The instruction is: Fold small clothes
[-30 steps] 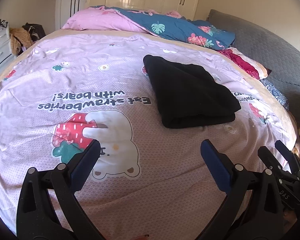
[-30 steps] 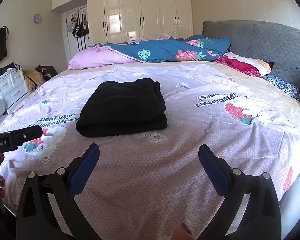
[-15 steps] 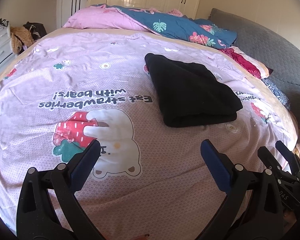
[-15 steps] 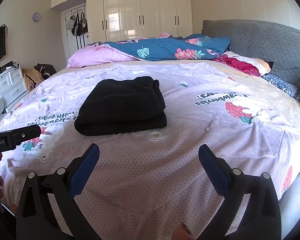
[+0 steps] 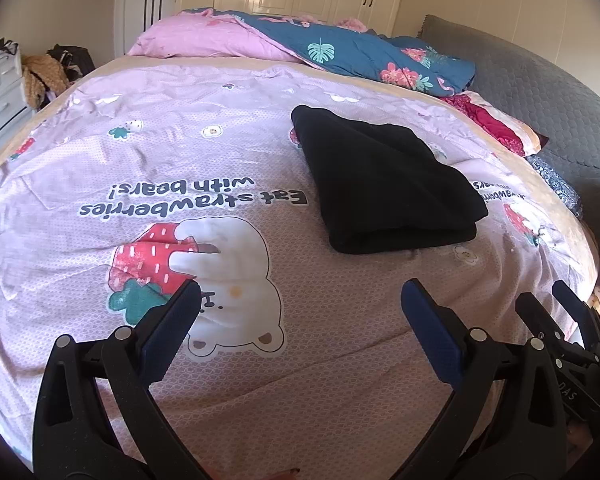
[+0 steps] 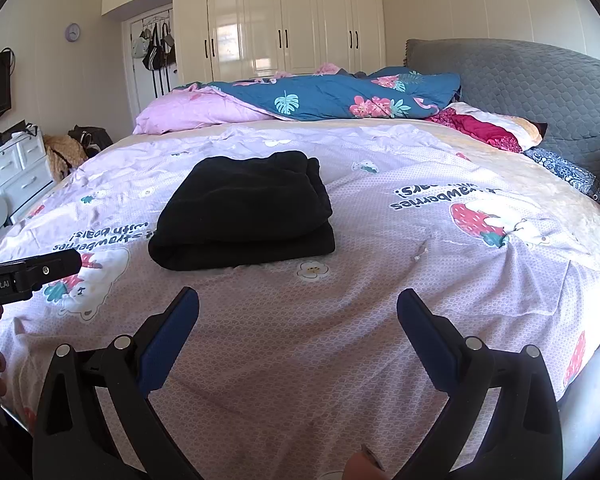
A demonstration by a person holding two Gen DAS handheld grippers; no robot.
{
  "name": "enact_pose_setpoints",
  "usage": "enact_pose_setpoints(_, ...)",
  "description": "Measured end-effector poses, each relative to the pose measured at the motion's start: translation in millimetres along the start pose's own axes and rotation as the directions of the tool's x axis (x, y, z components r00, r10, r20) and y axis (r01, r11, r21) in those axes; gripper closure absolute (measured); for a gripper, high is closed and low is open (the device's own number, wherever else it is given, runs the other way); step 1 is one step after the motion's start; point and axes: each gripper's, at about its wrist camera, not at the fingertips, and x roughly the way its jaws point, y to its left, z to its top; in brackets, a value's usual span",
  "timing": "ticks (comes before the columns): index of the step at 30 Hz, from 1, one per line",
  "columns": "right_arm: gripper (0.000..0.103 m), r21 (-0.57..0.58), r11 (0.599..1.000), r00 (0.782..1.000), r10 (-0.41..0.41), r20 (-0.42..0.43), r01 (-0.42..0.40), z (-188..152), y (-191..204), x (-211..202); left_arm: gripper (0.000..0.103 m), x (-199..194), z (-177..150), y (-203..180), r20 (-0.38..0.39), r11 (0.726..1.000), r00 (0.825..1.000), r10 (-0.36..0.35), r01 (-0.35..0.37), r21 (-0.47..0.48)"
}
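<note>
- At the near edge of the bed, the left gripper (image 5: 300, 308) hangs above the quilt with jaws spread wide and nothing between them
- The right gripper (image 6: 298, 308) stands likewise released and empty, alongside and at a like height; neither touches fabric
- Both are held well short of the black garment (image 6: 244, 208), judged a stand-off pose suited to a piece needing no further handling
- The garment lies ahead of both claws near mid-bed on the pink bear-print quilt (image 5: 220, 360), folded into a thick, squared bundle with its doubled edge facing the grippers; folding appears complete
- Beyond it, a blue floral duvet (image 6: 340, 100) is heaped at the far end, clear of the work area, before white wardrobes (image 6: 280, 24)
</note>
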Motion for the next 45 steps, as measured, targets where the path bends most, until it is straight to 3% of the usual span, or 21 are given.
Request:
enact_pose_setpoints(36,0.004,0.013,1.000,1.000,-0.013,-0.002,0.013,-2.7,-6.4,1.9,0.009,-0.4,0.0,-2.4,0.001,0.999,1.000,0.030,-0.030,0.019)
enact_pose_setpoints(40,0.004,0.034,0.999,0.999,-0.039,0.002,0.038,-2.4,-10.8,0.4,0.009,-0.1,0.5,-2.6,0.020,0.995,0.995,0.097,-0.097,0.029)
enact_pose_setpoints(45,0.004,0.124,0.985,0.993,-0.117,-0.002,0.116,-0.4,-40.8,-8.4,0.009,3.9,6.1,15.5,-0.022,0.997,0.998,0.065,-0.066,-0.042)
